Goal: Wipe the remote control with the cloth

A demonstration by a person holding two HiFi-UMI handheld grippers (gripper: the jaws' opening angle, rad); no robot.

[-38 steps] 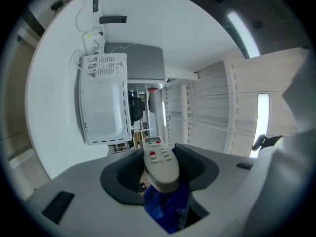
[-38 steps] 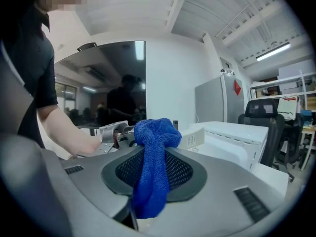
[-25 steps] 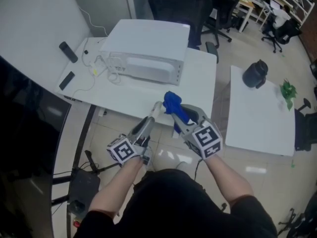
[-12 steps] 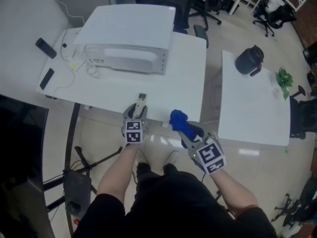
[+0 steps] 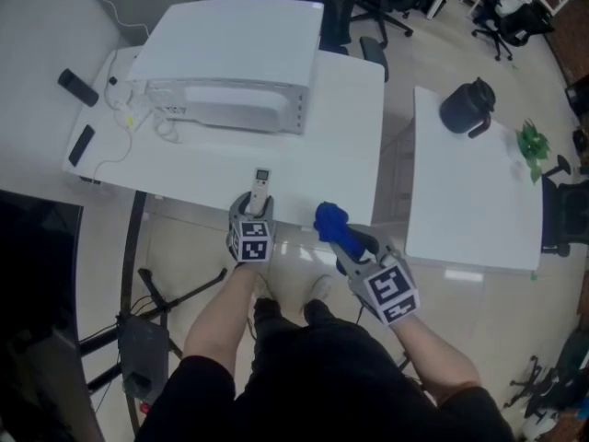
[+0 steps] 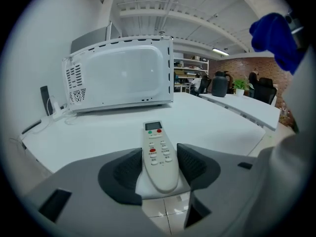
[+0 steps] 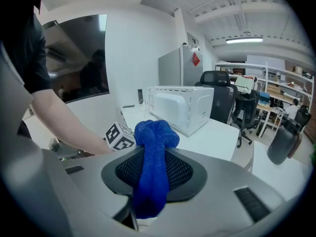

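A white remote control lies flat on the white table, close to its near edge. My left gripper straddles the remote's near end. Its jaws have just been opening, and a thin gap shows on each side of the remote, which stays between them. My right gripper hangs just off the table's near edge, to the right of the left one. It is shut on a blue cloth that bunches up beyond the jaws.
A white microwave stands at the table's far side, with cables and two black handsets to its left. A second white table on the right carries a black kettle and a green plant.
The left gripper has come down from mid-air to the table edge and rolled level; the remote now rests on the table. The right gripper with the cloth has sunk and moved apart from it.
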